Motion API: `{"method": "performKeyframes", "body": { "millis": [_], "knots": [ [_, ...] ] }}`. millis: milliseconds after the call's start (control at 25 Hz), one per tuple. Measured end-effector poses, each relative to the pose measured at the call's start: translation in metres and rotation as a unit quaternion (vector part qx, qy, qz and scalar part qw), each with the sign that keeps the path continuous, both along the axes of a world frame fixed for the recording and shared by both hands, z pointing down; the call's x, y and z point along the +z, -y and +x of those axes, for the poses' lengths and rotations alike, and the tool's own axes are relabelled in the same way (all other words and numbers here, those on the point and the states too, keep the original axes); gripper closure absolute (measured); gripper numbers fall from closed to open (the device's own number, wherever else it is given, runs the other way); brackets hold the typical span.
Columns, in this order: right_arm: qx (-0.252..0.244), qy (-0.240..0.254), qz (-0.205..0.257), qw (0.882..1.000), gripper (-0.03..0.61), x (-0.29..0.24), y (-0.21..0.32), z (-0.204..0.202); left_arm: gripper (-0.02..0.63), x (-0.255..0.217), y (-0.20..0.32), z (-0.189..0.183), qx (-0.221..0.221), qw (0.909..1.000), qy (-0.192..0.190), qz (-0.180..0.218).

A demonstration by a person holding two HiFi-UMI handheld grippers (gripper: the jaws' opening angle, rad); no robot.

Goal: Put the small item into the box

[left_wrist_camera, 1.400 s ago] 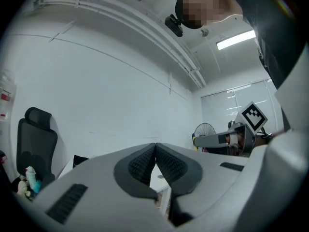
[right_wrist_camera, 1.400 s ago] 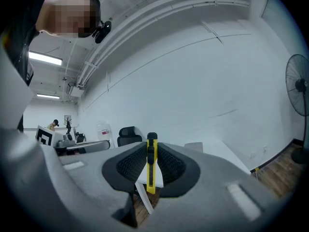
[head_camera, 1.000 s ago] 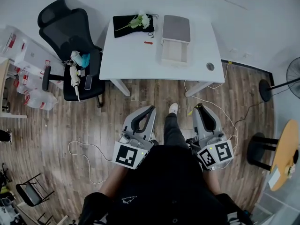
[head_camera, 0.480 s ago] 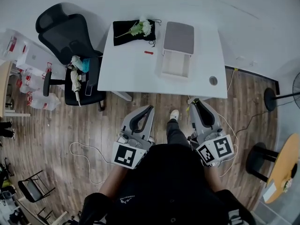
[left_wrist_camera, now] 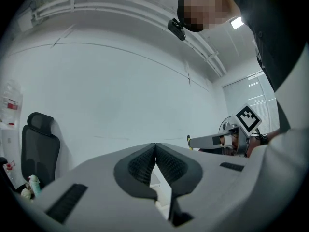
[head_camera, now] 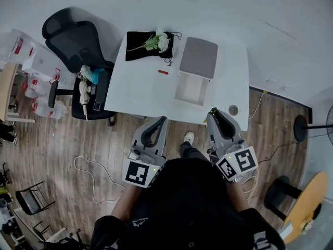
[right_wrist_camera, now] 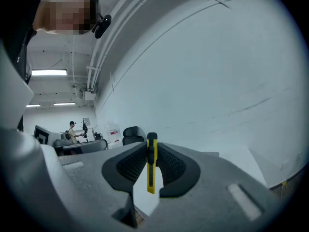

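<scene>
The right gripper [right_wrist_camera: 150, 153] is clamped on an upright yellow utility knife [right_wrist_camera: 151, 170], close to the near edge of the worktop [head_camera: 140, 90]. The left gripper [left_wrist_camera: 155, 153] is closed on nothing. The open box [head_camera: 191, 90] stands on the worktop's right half, with a small red item [head_camera: 163, 72] to its left.

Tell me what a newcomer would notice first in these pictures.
The yellow utility knife clamped in the right gripper stands out most. Ahead, the white table carries an open box, a small red item and white flowers on a black cloth. A black office chair stands at its left.
</scene>
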State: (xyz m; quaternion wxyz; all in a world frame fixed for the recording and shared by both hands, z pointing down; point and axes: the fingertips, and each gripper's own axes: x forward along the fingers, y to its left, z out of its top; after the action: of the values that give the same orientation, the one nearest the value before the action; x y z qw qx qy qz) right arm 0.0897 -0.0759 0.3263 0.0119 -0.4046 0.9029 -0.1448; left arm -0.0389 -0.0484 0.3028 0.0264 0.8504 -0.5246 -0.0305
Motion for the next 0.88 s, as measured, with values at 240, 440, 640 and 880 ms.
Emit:
{"method": "performKeyframes", "body": {
  "millis": [240,440,640,880],
  "knots": [
    [-0.02,0.002,0.005,1.0,0.508,0.002,0.042,0.021,0.609,0.004,0.035,0.025,-0.018,0.9998,0.012,0.001],
    [-0.037,0.002,0.006,0.999,0.508,0.001,0.068,0.031,0.609,-0.008,0.058,0.036,-0.04,0.9989,0.0,0.024],
    [-0.034,0.001,0.01,0.999,0.508,-0.003,0.079,0.033,0.609,0.004,0.07,0.034,-0.039,0.9992,0.01,-0.003],
    [0.0,0.0,-0.003,1.0,0.508,0.003,0.102,0.029,0.609,0.01,0.101,0.026,-0.007,0.9999,0.011,-0.007]
  ]
}}
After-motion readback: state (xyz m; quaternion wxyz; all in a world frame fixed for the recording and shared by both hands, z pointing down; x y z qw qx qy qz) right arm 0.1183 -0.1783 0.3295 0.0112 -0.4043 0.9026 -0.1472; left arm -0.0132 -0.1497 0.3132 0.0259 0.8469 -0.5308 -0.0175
